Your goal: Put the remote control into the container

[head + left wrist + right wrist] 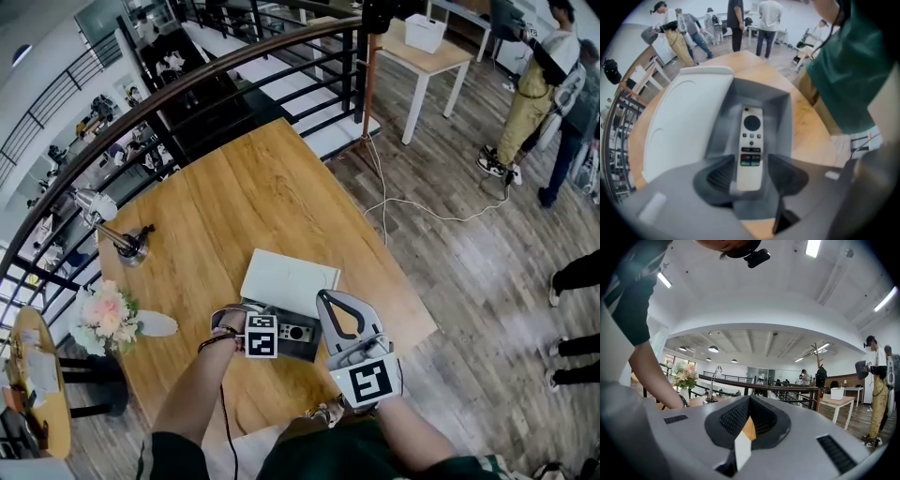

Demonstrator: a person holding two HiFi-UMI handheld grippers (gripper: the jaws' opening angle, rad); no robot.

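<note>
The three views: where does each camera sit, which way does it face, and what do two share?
Head view: on the person's head, facing steeply down at the table; forearms, left gripper and right gripper show.
Left gripper view: on that gripper, facing down at the remote in the grey container, between open jaws; a green shirt shows.
Right gripper view: on that gripper, facing level across the room, jaws together; an arm shows.
Shared: the flowers, in head and right gripper views.

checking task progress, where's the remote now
In the left gripper view, the remote lies inside the grey container, right of the white lid.
</note>
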